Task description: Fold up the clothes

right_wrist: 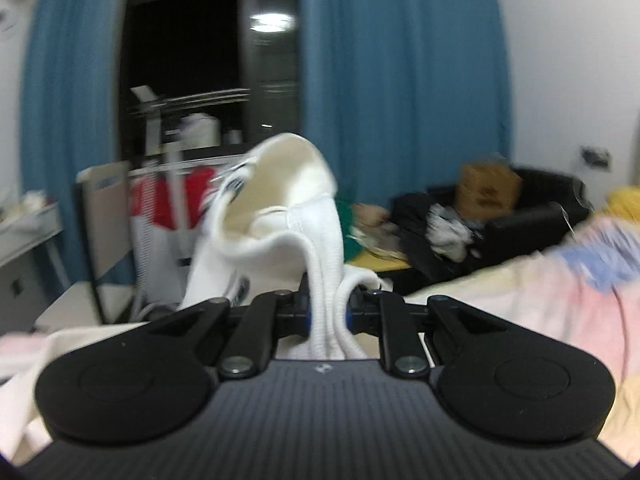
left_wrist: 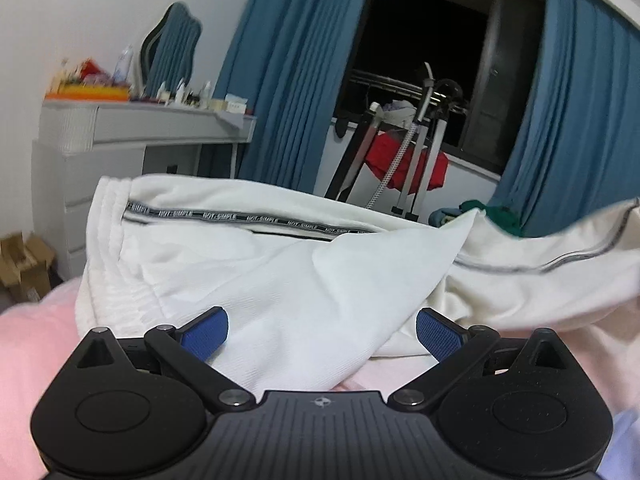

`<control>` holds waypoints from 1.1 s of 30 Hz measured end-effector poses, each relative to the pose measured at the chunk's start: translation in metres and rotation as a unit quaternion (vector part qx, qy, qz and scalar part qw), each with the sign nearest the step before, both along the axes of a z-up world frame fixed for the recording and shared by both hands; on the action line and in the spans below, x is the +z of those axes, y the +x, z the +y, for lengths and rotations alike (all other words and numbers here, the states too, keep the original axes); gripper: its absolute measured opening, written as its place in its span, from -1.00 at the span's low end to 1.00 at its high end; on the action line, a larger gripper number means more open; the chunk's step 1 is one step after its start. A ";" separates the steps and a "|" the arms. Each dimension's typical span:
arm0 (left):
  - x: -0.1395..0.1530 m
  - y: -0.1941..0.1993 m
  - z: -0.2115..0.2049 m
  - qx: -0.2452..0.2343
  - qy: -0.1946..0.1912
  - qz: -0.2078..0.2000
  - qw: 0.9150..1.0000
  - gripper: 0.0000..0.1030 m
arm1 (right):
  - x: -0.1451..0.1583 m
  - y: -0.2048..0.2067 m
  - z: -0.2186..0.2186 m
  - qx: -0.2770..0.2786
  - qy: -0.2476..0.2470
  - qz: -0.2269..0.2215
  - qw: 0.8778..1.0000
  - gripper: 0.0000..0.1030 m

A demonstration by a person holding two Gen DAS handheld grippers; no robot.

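holding a ribbed waistband [right_wrist: 326, 304] pinched tight in its jaws, the right gripper [right_wrist: 328, 316] lifts white trousers [left_wrist: 280, 264] off the pink bed [left_wrist: 32, 344]; the left gripper [left_wrist: 322, 330] gapes wide, empty. folding looks underway, trousers still rumpled.

Blue curtains [left_wrist: 288, 80] beside dark window [left_wrist: 420, 40]; grey dressing table [left_wrist: 148, 124] with bottles; red cloth [left_wrist: 400, 160] on rack; black sofa [right_wrist: 520, 216].
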State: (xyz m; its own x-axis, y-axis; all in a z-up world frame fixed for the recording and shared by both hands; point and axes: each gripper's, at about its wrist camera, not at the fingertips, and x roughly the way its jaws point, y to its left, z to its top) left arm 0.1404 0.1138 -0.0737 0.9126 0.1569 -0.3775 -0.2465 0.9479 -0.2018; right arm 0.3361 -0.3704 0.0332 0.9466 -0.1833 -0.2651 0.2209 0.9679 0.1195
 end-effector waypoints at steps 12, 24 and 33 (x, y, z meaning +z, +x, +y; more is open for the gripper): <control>-0.023 0.027 -0.029 -0.038 0.072 0.039 0.996 0.97 | -0.140 0.028 -0.080 -0.013 0.105 0.088 0.991 -0.64; -0.004 0.009 -0.013 -0.055 0.004 0.034 0.998 0.97 | -0.068 -0.067 -0.032 0.010 0.095 0.063 0.993 0.62; 0.005 -0.011 -0.016 -0.097 -0.013 0.070 0.993 0.96 | -0.022 -0.204 0.070 0.108 0.042 0.034 0.993 0.62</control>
